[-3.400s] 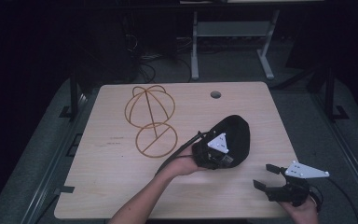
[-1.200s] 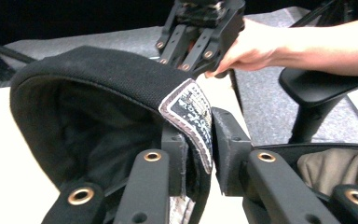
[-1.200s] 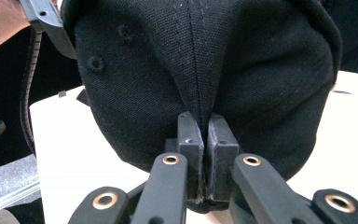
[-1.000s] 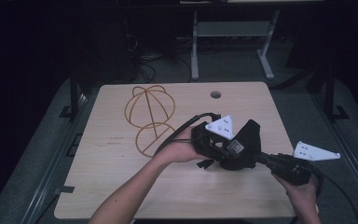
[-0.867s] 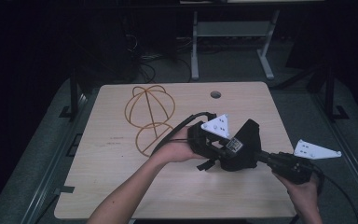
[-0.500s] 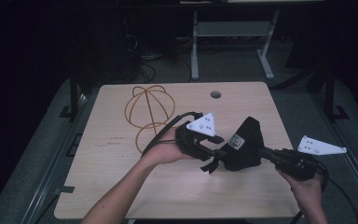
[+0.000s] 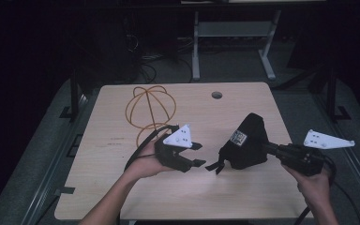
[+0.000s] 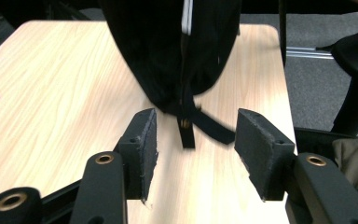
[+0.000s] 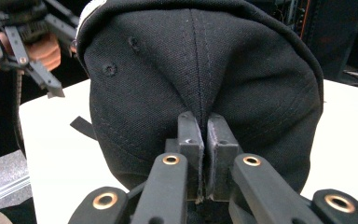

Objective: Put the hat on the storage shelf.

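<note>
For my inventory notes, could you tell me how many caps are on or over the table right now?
1: a black cap over the table's right half, pinched at its fabric by the right gripper. The orange wire stand at the back left carries none.

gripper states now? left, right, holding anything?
left gripper: open, jaws just opening, cap strap loose between them.
right gripper: shut on black cap.

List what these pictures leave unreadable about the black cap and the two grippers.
- Black cap: the white label's print is too small in the high view; the left gripper view cuts off its top.
- Strap: its buckle end is blurred in the left gripper view.
- Right gripper: how much fabric its fingers pinch is hidden between them.
- Left gripper: its underside is hidden by the hand in the high view.
</note>
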`<state>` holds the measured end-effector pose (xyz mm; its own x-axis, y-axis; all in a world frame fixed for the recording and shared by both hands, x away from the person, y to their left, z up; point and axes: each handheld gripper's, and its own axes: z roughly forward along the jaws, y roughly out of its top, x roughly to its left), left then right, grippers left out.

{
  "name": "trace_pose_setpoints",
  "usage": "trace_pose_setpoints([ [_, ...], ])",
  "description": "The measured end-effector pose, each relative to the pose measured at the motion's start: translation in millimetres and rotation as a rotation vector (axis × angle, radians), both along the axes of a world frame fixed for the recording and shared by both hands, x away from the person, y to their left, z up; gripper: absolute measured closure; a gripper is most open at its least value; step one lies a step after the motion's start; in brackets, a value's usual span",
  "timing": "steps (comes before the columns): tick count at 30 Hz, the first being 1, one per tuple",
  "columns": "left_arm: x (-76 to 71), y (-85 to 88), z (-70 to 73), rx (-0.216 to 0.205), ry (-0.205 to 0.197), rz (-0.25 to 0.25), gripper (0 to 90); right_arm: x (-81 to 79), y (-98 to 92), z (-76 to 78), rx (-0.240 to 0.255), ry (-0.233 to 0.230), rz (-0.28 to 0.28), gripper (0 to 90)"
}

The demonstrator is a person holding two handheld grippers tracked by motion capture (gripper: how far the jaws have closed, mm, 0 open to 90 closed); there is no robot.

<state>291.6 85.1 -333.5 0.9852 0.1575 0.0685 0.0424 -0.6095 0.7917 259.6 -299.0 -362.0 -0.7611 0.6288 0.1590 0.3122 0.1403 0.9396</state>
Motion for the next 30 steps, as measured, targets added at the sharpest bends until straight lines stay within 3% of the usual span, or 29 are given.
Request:
trace_pose_setpoints([
  [4, -3.8, 10.0, -9.3, -0.004, 0.007, 0.016, 46.9, 3.0, 0.9, 6.6, -0.004, 0.004, 0.01, 86.2],
  [9, -10.5, 26.4, -26.0, 0.003, -0.005, 0.07, 45.9, 10.9, 6.9, 21.5, -0.03, -0.001, 0.033, 86.1],
  [13, -13.2, 32.0, -33.3, 0.021, -0.01, 0.08, 45.4, 17.8, 11.8, 28.1, -0.042, 0.006, 0.043, 86.1],
  [15, -15.0, 37.2, -40.5, 0.014, 0.006, 0.083, 45.1, 22.2, 14.4, 31.0, -0.04, 0.005, 0.045, 86.1],
  [21, -18.2, 46.6, -48.9, -0.018, 0.017, 0.098, 44.2, 31.7, 21.1, 38.4, -0.04, 0.003, 0.062, 86.0],
  [25, -18.7, 53.3, -56.5, -0.007, 0.012, 0.134, 42.4, 38.6, 30.9, 50.5, -0.05, -0.005, 0.081, 85.8],
  [30, -20.1, 56.7, -61.5, -0.009, 0.013, 0.137, 41.7, 45.3, 43.1, 61.8, -0.049, -0.015, 0.103, 85.8],
])
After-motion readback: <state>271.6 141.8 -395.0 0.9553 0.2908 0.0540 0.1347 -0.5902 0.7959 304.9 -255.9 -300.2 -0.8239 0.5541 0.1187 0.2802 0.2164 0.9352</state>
